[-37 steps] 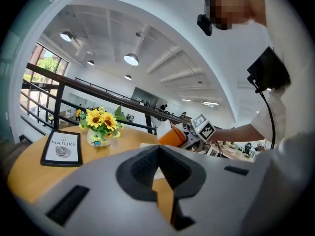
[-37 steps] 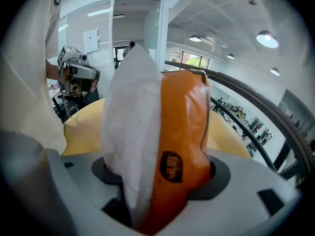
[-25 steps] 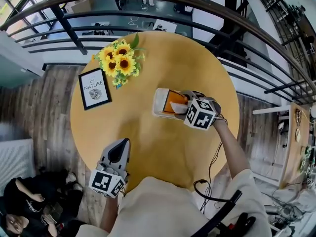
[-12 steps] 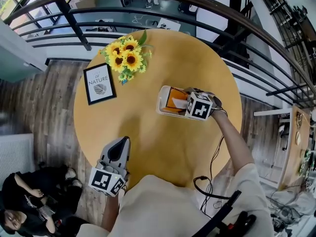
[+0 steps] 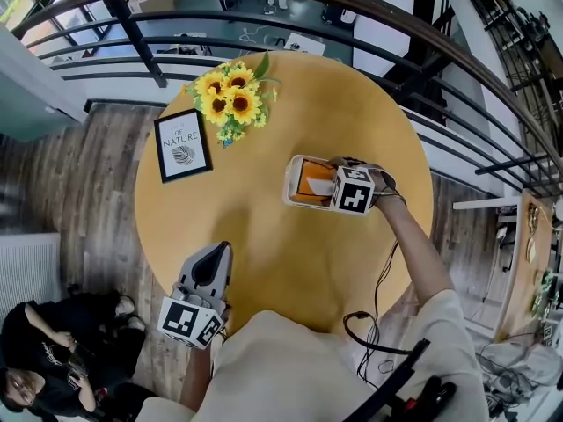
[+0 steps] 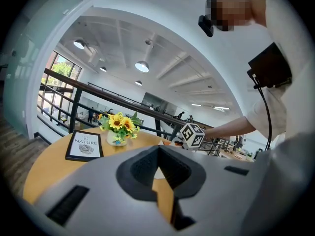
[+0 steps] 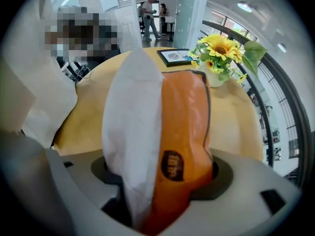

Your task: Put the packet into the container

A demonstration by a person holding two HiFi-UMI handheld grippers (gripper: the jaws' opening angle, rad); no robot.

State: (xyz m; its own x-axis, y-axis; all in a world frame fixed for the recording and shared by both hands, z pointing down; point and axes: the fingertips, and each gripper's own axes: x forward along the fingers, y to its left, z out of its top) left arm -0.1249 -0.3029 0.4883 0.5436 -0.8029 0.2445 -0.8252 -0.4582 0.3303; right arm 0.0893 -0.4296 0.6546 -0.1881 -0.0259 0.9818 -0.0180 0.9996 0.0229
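A white rectangular container (image 5: 293, 181) lies on the round wooden table (image 5: 264, 236), right of centre. The orange and white packet (image 5: 310, 183) stands in its opening. My right gripper (image 5: 331, 185) points steeply down over it and is shut on the packet. In the right gripper view the packet (image 7: 182, 127) fills the space between the jaws of my right gripper (image 7: 157, 181) and hides the container. My left gripper (image 5: 214, 258) rests near the table's front edge, shut and holding nothing. In the left gripper view its tips (image 6: 158, 154) meet.
A vase of sunflowers (image 5: 230, 104) and a framed "Nature" picture (image 5: 183, 145) stand at the table's far left. A dark railing (image 5: 369, 25) curves behind the table. A person (image 5: 53, 359) sits on the floor at the lower left.
My right gripper has tipped further down and sunk a little over the container with the packet in it. The left gripper has stayed where it was.
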